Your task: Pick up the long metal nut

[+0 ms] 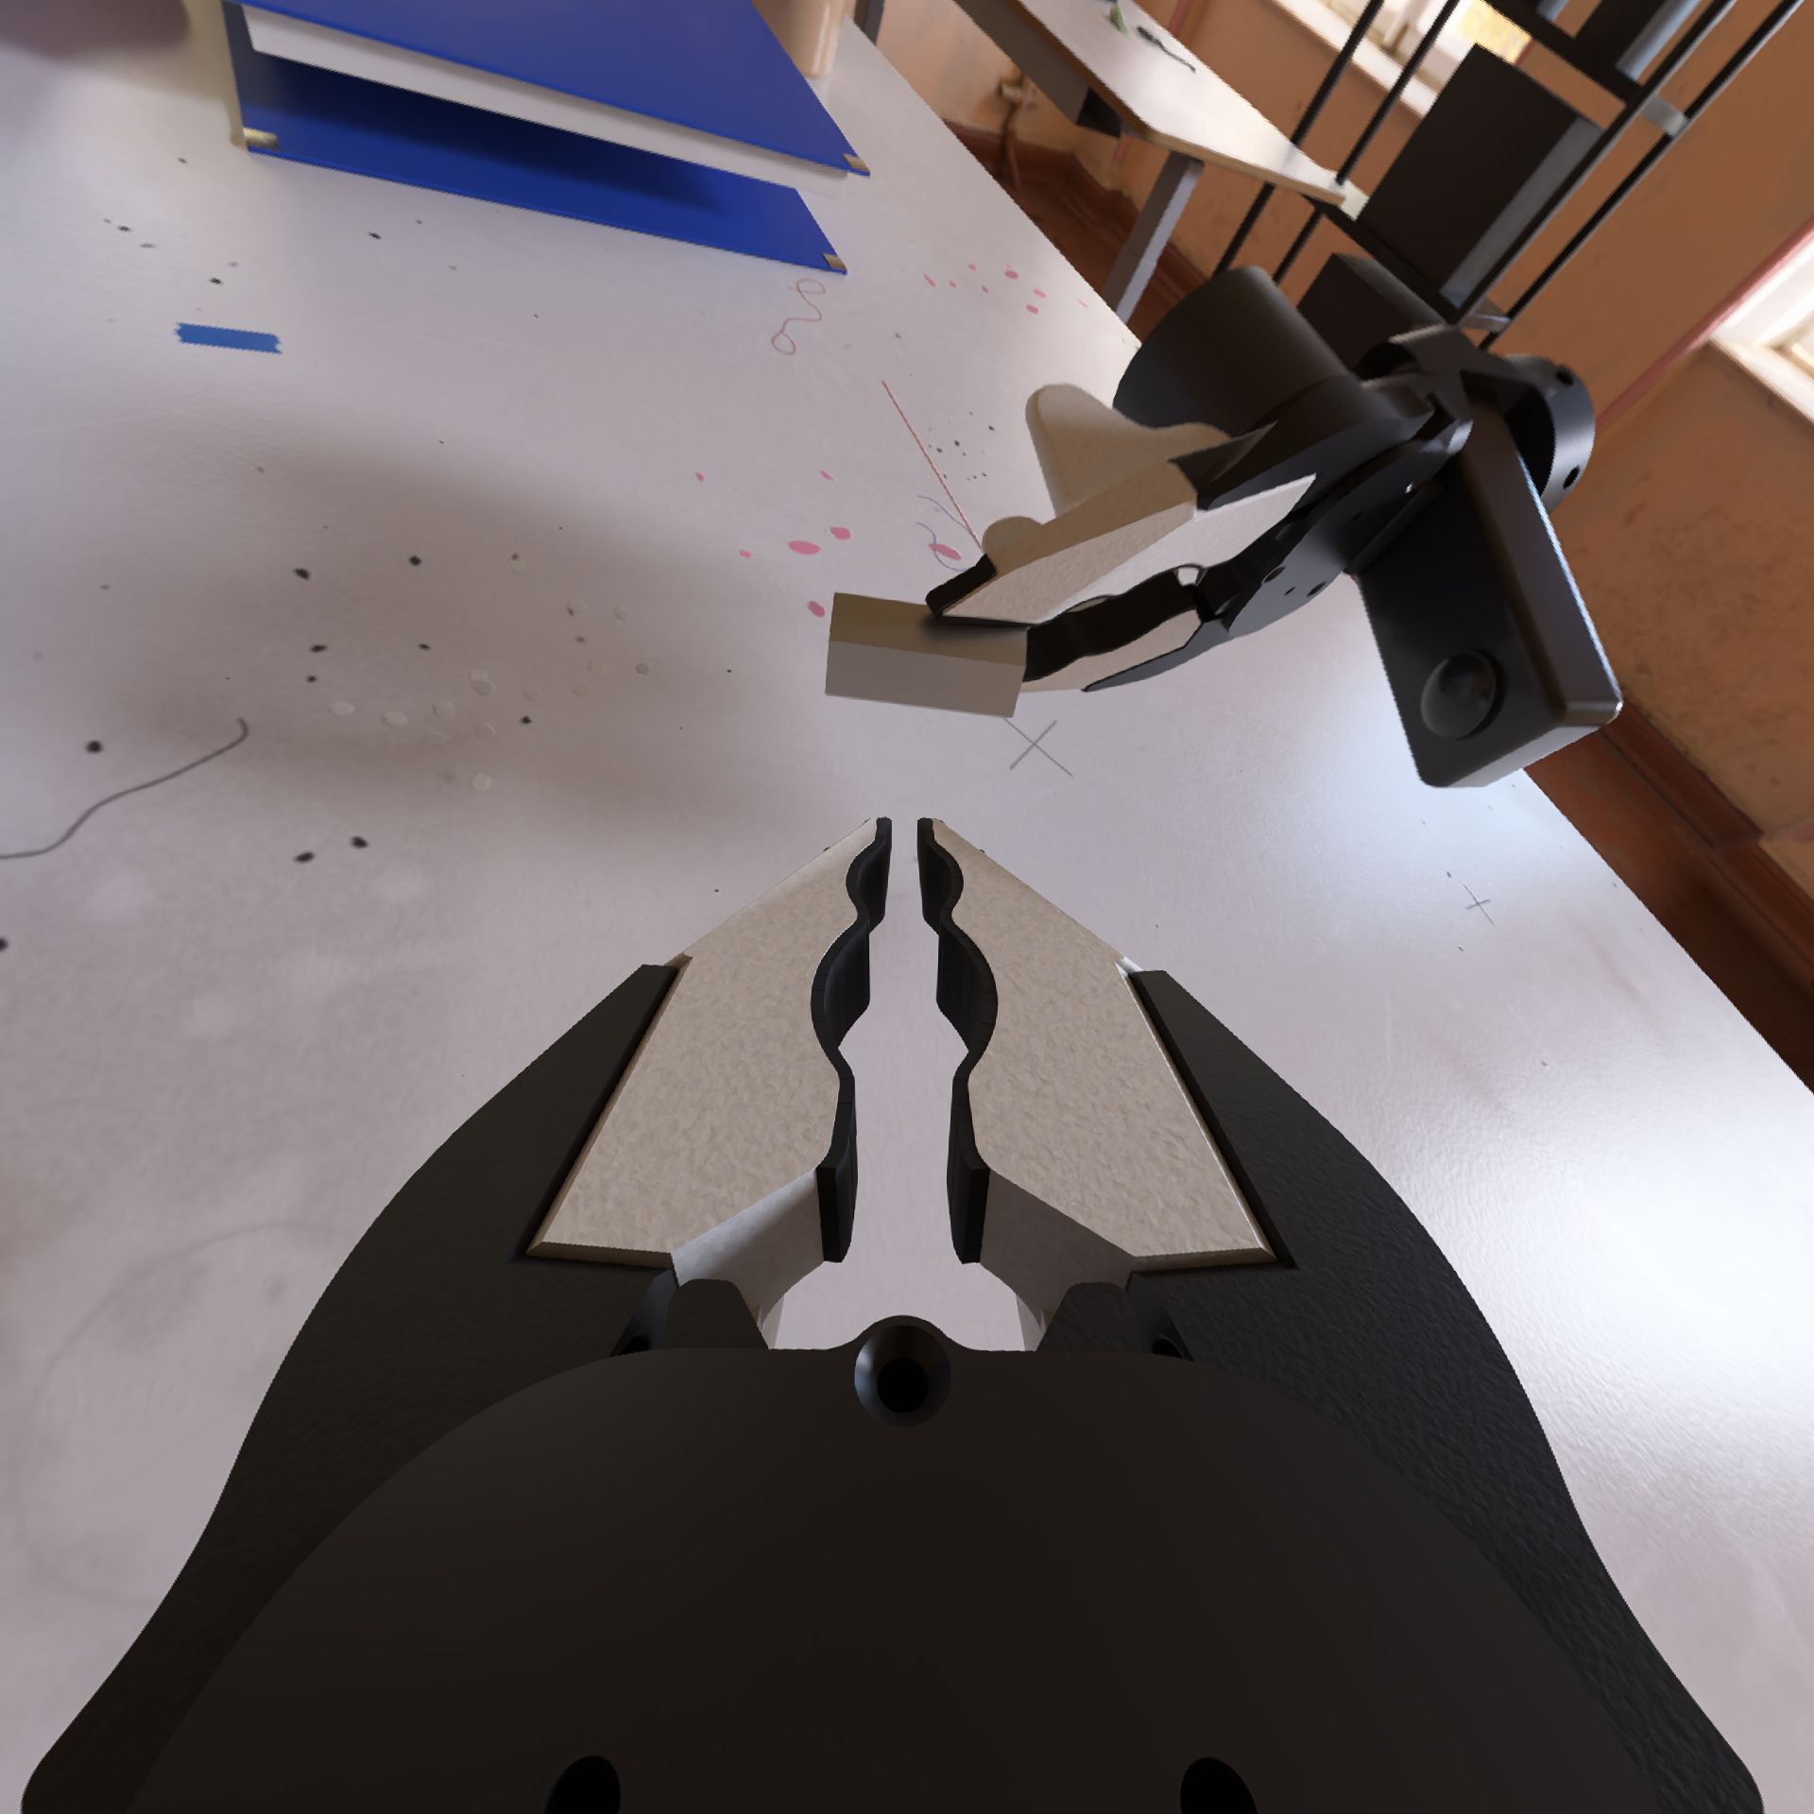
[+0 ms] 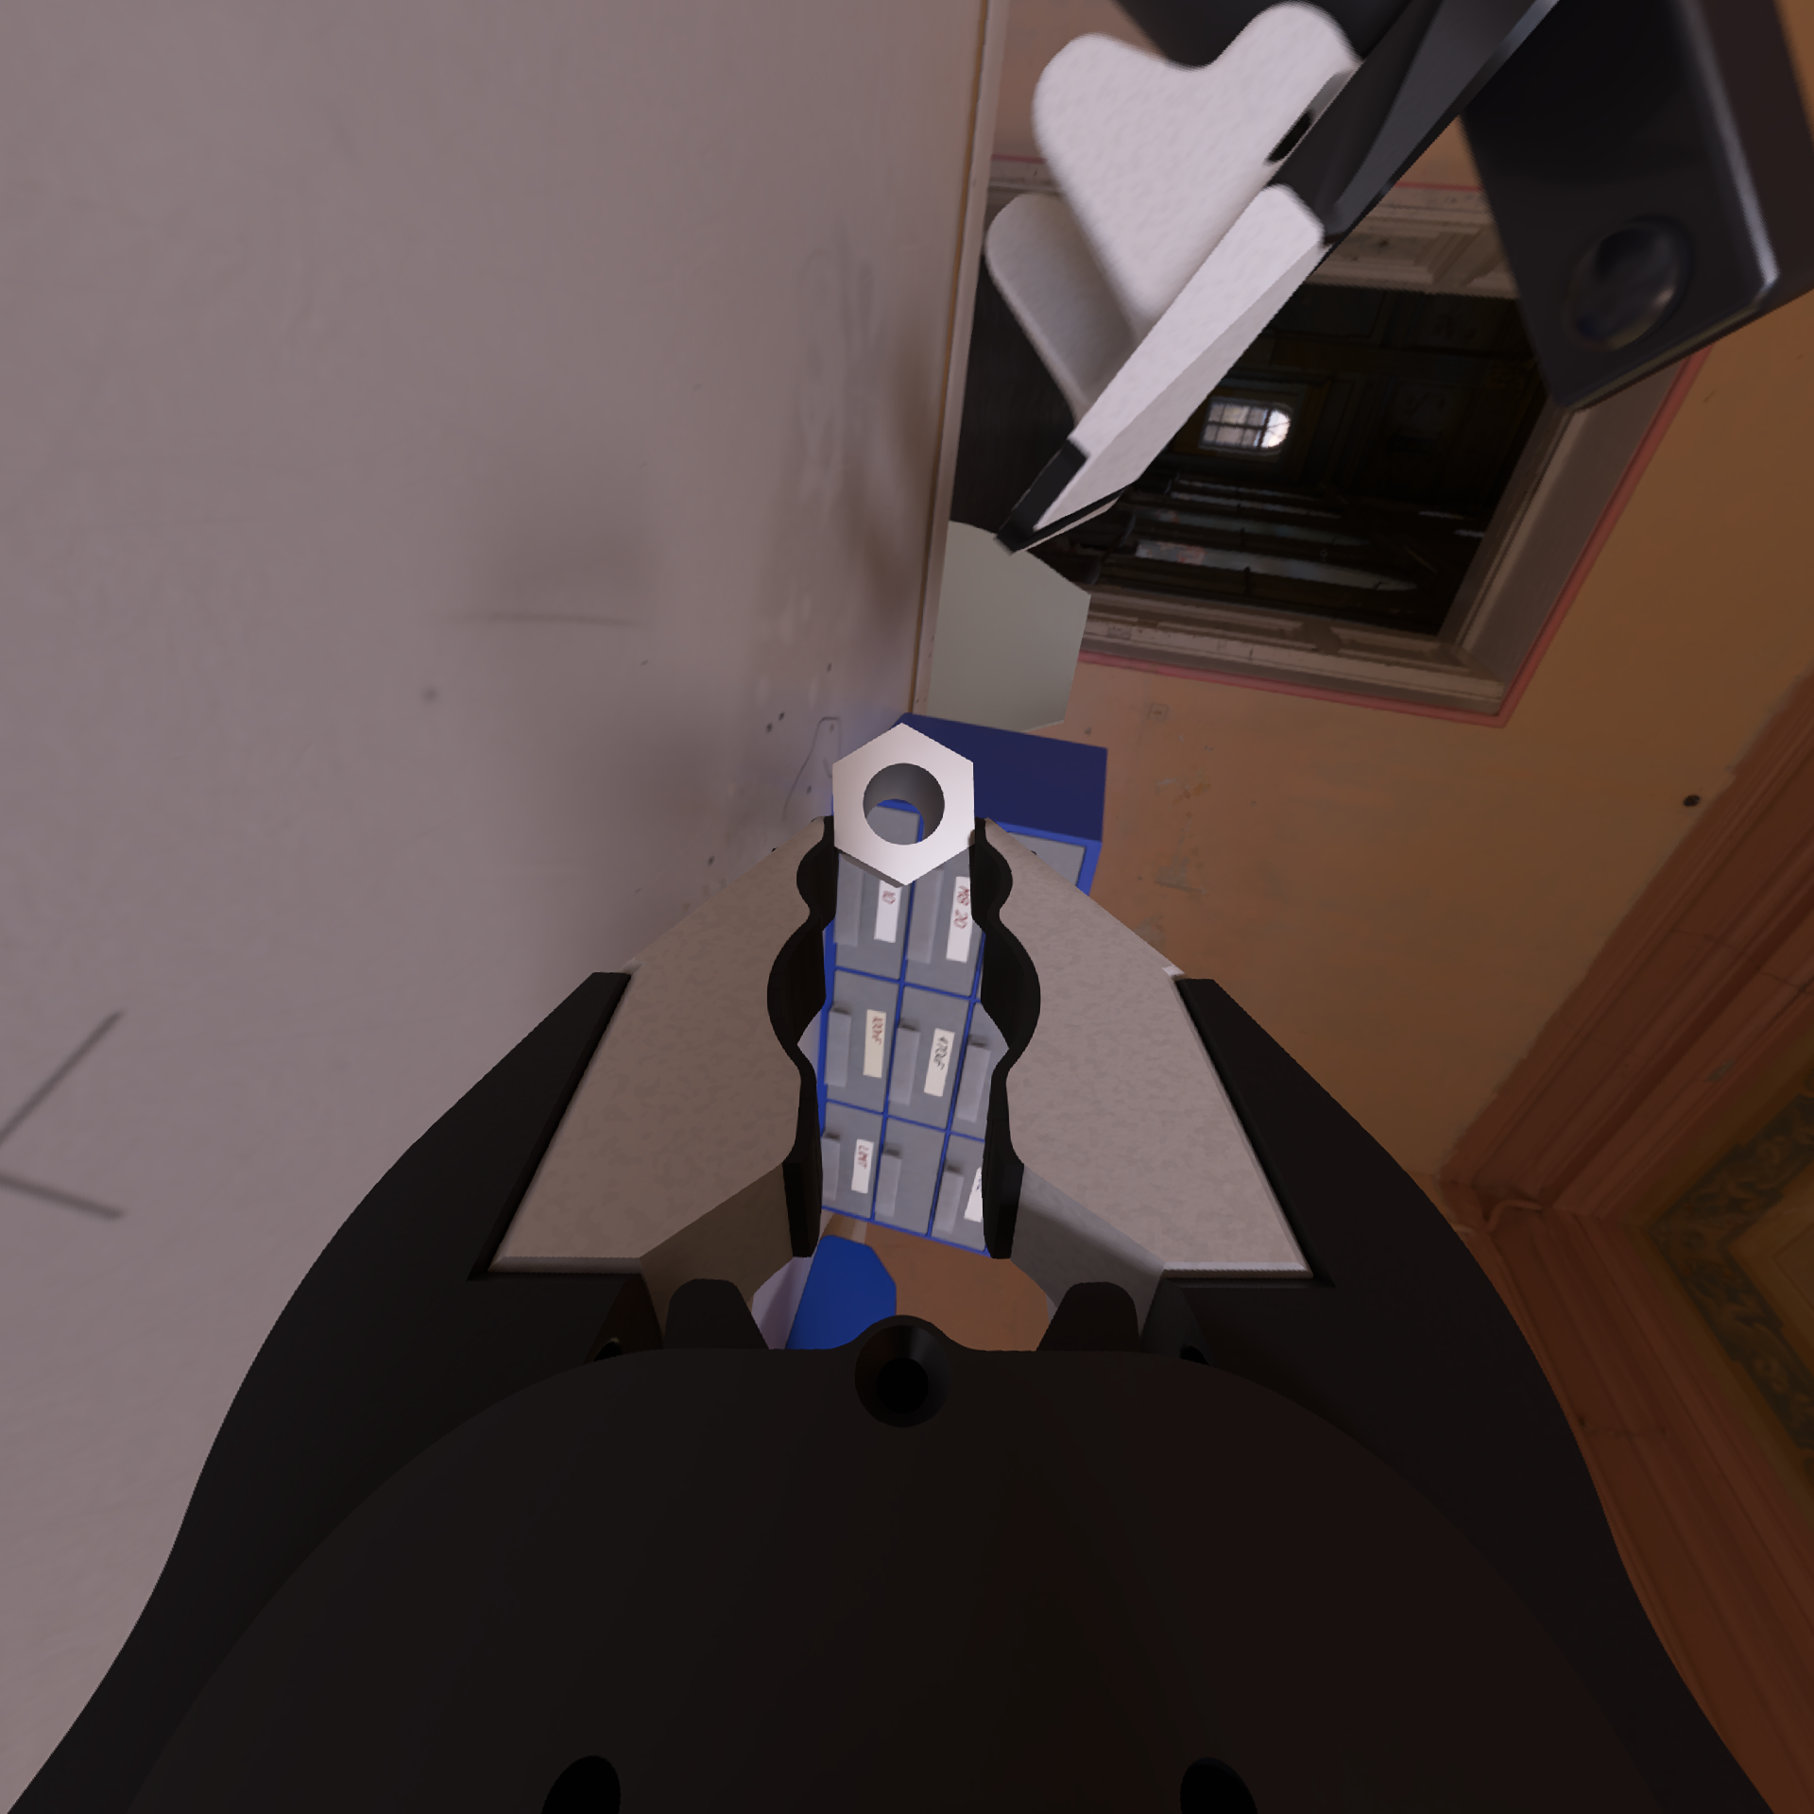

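The long metal nut point(image 1: 918, 658) is a pale hexagonal bar held end-on between my right gripper's point(image 1: 967, 613) fingertips, and it appears to hang above the white table point(image 1: 491, 589). In the right wrist view the nut point(image 2: 903, 805) shows its hexagonal face and round bore, clamped at the tips of my right gripper point(image 2: 903, 834). My left gripper point(image 1: 903, 834) is shut and empty, pointing at the table just short of the nut. It also shows in the right wrist view at the upper right point(image 2: 1021, 535).
A blue drawer cabinet point(image 1: 550, 128) stands at the far end of the table and shows behind the nut in the right wrist view point(image 2: 1060, 795). A strip of blue tape point(image 1: 228, 337) lies on the table. The table's edge point(image 1: 1276, 550) runs close behind my right gripper.
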{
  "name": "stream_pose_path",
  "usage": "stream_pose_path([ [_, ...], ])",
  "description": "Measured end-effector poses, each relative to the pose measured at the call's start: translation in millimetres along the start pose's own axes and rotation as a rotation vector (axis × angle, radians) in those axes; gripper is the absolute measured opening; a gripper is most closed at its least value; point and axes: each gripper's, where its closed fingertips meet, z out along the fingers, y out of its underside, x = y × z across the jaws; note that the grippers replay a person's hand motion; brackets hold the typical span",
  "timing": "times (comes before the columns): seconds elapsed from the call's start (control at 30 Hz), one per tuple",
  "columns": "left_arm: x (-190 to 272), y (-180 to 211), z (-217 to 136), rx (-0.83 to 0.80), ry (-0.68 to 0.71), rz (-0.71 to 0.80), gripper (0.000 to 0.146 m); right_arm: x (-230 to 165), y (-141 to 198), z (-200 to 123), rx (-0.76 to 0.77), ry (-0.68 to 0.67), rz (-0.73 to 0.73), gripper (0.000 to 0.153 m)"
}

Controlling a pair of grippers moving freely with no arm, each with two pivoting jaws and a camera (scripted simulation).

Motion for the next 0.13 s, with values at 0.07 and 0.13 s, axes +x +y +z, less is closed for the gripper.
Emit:
stream_pose_path([
  [0.07, 2, 0, 1, 0.040, -0.014, -0.007, 0.005, -12, 3, -4, -0.017, -0.009, -0.003, 0.026],
  [0.13, 3, -3, 0, 0.082, -0.040, 0.002, 0.005, -18, 2, -10, -0.029, 0.021, -0.002, 0.026],
])
